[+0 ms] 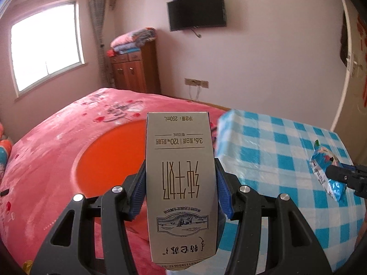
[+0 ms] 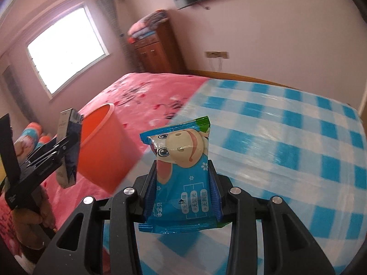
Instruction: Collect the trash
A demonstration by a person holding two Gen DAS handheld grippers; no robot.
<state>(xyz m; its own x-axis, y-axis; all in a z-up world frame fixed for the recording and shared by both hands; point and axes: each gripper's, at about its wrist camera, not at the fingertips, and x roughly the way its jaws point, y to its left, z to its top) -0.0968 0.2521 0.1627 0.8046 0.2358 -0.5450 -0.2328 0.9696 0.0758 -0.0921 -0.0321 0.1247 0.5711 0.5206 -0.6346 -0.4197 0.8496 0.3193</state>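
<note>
My left gripper (image 1: 181,183) is shut on a silver milk carton (image 1: 181,183), upside down, its blue pads pressing both sides. Behind the carton gapes an orange bin (image 1: 110,158). In the right wrist view the same carton (image 2: 68,146) hangs in the left gripper (image 2: 68,146) just left of the orange bin (image 2: 103,151). My right gripper (image 2: 182,188) is shut on a blue snack packet (image 2: 181,160) with a cartoon face, held above the checked tablecloth. The left wrist view catches that packet (image 1: 325,171) at the right edge with a right fingertip (image 1: 339,174) on it.
A blue and white checked table (image 1: 286,137) fills the right. A bed with a pink blanket (image 1: 57,142) lies behind the bin. A wooden cabinet (image 1: 135,68) with folded blankets stands by the window. A hand (image 2: 34,220) holds the left gripper's handle.
</note>
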